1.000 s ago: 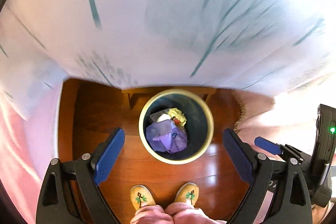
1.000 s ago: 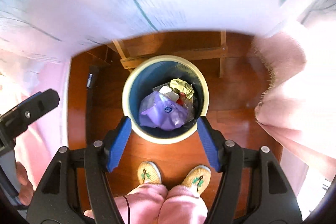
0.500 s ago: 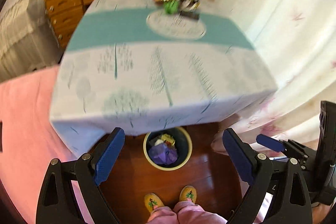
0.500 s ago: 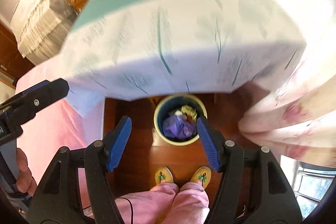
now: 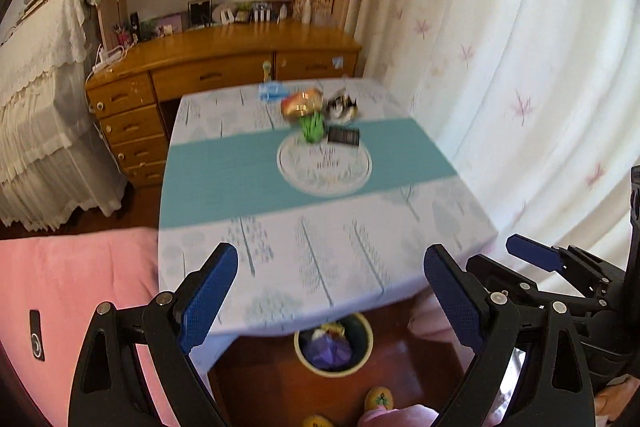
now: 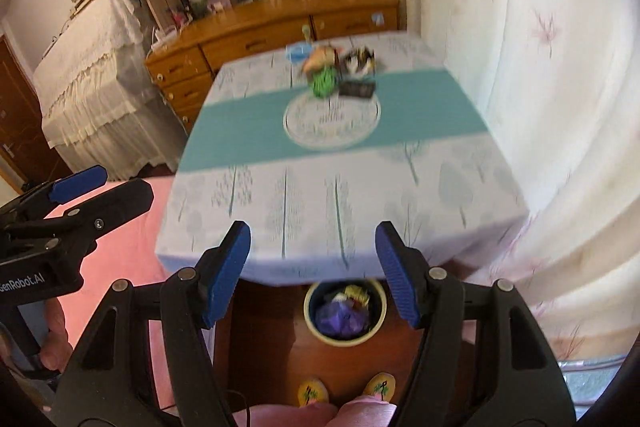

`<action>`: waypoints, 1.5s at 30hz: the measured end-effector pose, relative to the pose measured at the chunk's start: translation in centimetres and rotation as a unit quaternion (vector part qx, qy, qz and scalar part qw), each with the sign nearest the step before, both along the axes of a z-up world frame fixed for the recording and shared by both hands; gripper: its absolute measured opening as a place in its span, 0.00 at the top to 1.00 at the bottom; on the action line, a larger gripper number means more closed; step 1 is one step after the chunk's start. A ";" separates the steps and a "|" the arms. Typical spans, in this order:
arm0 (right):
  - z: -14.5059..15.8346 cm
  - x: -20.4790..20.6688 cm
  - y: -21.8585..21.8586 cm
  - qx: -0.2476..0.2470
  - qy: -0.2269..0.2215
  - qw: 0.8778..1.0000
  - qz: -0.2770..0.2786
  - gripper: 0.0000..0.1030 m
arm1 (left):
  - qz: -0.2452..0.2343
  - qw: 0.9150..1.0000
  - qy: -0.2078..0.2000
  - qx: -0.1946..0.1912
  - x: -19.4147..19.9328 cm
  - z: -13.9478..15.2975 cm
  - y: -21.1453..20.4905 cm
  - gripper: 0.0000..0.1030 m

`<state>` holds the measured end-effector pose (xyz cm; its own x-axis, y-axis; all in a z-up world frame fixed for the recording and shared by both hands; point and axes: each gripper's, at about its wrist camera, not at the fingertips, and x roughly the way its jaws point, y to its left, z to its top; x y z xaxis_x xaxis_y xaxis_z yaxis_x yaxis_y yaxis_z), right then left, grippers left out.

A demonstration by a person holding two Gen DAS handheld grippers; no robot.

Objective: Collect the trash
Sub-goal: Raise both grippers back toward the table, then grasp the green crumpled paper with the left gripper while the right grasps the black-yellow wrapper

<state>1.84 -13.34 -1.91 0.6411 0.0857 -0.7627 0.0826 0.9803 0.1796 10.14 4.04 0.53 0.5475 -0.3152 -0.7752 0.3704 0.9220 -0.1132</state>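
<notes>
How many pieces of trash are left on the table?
4, clustered beyond the clear plate: blue wrapper, orange packet, green wrapper, black-and-white wrapper. Blur may hide more.

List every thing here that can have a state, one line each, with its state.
left gripper: open, nothing between the pads
right gripper: open, nothing between the pads
trash bin: upright on the floor by the table's near edge, partly filled, purple bag on top
glass plate: on the teal stripe, bare
wrappers: heaped behind the plate, not yet collected
desk drawers: shut
curtain: drawn
</notes>
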 end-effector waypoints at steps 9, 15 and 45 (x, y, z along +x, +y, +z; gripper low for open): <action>4.8 8.0 -1.9 -0.022 -0.031 0.999 0.013 0.39 | 0.009 1.000 -0.010 0.003 8.6 2.0 -2.6 0.07; 2.4 18.1 -5.6 -0.022 -0.030 0.999 0.038 0.39 | 0.037 0.999 0.000 0.024 17.9 -1.2 -6.4 0.07; -22.7 58.3 -19.8 0.075 0.119 0.984 0.112 0.33 | 0.171 0.958 0.232 0.006 49.4 -31.6 -17.0 0.54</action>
<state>60.14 -33.15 -24.58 0.3985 0.3273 -0.8567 -0.0750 0.9426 0.3253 59.58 -12.96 -31.10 0.2127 -0.1688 -0.9624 -0.0408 0.9826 -0.1813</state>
